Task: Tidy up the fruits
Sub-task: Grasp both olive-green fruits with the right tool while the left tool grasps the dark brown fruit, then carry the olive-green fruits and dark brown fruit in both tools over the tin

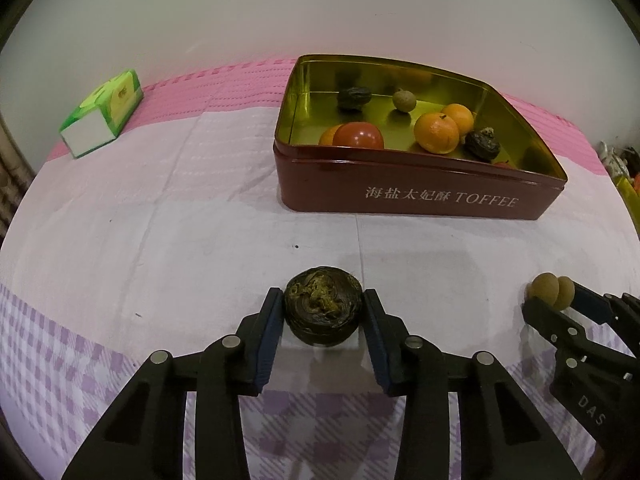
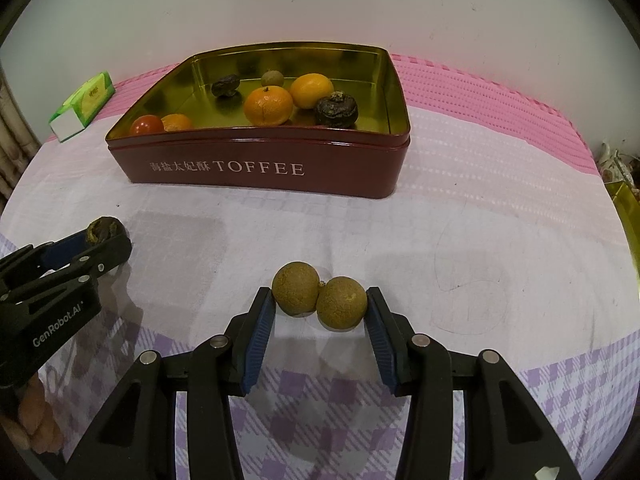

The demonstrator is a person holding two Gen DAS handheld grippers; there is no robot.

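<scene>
Inside the toffee tin (image 2: 256, 168), perhaps seven fruits; three more outside.

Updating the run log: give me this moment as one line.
left tool: shut on dark fruit | right tool: shut on longan pair | tin: seven fruits inside | next: likely carry both to tin

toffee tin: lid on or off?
Off. The tin stands open on the cloth, its gold inside and the fruit in it showing; no lid in view.
</scene>
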